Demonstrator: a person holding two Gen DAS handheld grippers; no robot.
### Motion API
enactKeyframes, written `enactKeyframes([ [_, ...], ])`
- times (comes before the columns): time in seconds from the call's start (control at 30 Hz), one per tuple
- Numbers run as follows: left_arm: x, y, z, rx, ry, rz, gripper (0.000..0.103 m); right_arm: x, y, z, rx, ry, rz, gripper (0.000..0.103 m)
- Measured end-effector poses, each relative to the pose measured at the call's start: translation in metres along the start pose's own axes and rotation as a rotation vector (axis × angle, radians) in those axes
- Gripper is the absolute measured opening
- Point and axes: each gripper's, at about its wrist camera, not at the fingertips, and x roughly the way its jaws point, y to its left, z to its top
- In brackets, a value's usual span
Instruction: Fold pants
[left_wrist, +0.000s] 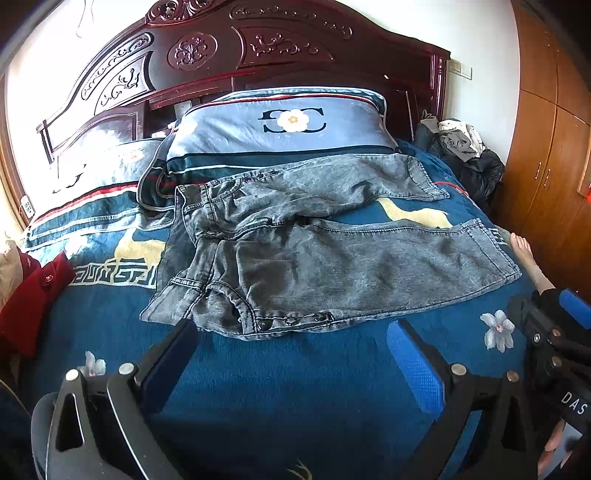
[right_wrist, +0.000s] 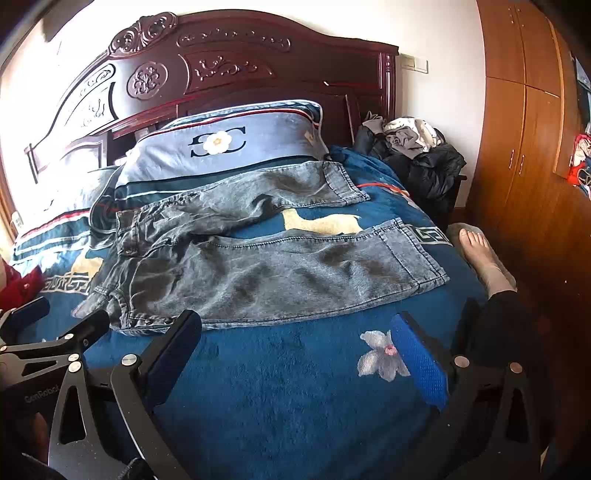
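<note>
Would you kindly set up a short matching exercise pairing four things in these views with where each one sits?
Things:
1. jeans
2. pillow
3. red garment
4. pile of dark clothes

Places:
A. propped against the carved headboard
B. at the far right corner of the bed, near the wardrobe
C. spread flat on the blue bedspread, legs pointing right
D. at the left edge of the bed

Pairs: 1-C, 2-A, 3-D, 4-B
</note>
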Motion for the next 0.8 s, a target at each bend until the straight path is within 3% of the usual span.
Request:
enactKeyframes([
  [0.8, 0.011, 0.007, -0.002, -0.028, 0.034, 0.004, 0.103, 0.013, 0.008, -0.002, -0.019, 0.057, 0.020, 0.103],
])
